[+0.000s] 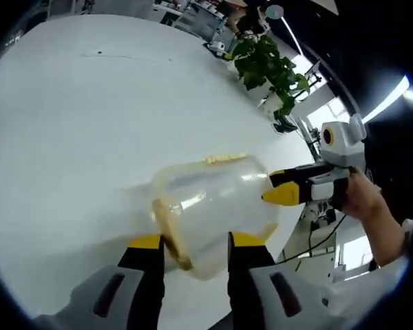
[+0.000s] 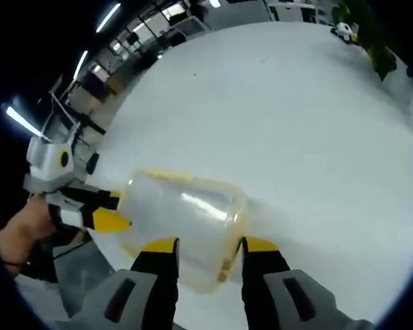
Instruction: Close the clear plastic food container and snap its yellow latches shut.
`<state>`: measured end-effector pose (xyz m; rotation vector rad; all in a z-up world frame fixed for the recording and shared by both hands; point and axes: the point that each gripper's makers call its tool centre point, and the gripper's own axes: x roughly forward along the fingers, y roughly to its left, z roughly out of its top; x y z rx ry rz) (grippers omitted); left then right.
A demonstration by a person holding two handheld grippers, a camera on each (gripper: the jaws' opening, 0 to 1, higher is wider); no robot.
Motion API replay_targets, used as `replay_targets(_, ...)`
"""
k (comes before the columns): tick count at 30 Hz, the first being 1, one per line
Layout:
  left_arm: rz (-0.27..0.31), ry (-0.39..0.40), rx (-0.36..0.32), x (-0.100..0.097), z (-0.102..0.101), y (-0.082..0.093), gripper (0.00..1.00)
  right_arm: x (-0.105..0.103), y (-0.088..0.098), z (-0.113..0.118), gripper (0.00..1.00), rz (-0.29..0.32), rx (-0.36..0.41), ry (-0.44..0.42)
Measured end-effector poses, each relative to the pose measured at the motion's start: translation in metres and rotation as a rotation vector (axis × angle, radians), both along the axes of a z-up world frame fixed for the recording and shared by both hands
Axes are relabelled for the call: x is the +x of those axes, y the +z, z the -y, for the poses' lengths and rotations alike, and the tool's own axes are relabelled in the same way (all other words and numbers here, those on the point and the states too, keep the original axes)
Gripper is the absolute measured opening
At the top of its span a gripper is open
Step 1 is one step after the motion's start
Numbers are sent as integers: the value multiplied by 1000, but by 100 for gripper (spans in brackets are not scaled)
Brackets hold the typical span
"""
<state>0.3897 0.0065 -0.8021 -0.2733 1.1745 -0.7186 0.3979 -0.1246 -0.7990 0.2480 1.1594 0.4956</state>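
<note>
Clear plastic container (image 1: pixel 213 206) betw. both wide-spread claws, left (image 1: pixel 193 242) & right (image 2: pixel 210 245), on white table (image 1: pixel 89 124).

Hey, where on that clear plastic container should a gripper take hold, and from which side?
Probably across the rounded body of the clear container, coming from either end. It lies on its side on the white table, so the curved walls face the left gripper and the right gripper. I would stay clear of the yellow latches, which must move freely.

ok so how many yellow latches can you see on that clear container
2 that I can make out: one latch on the far edge of the container in the left gripper view, another by the left gripper. Others may be hidden.
</note>
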Motion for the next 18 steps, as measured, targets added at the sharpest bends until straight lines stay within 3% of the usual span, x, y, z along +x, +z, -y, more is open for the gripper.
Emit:
replay_targets(5,-13,-8,-12,-1,-1,0,36,-3,0,0,35,5,24,-13)
replay_targets(10,-39,14,-49,-4,-4,3,39,-3,1,6,39,25,-3,12)
replay_targets(18,-16,38,-47,6,-9,6,49,-4,6,13,39,31,-4,13)
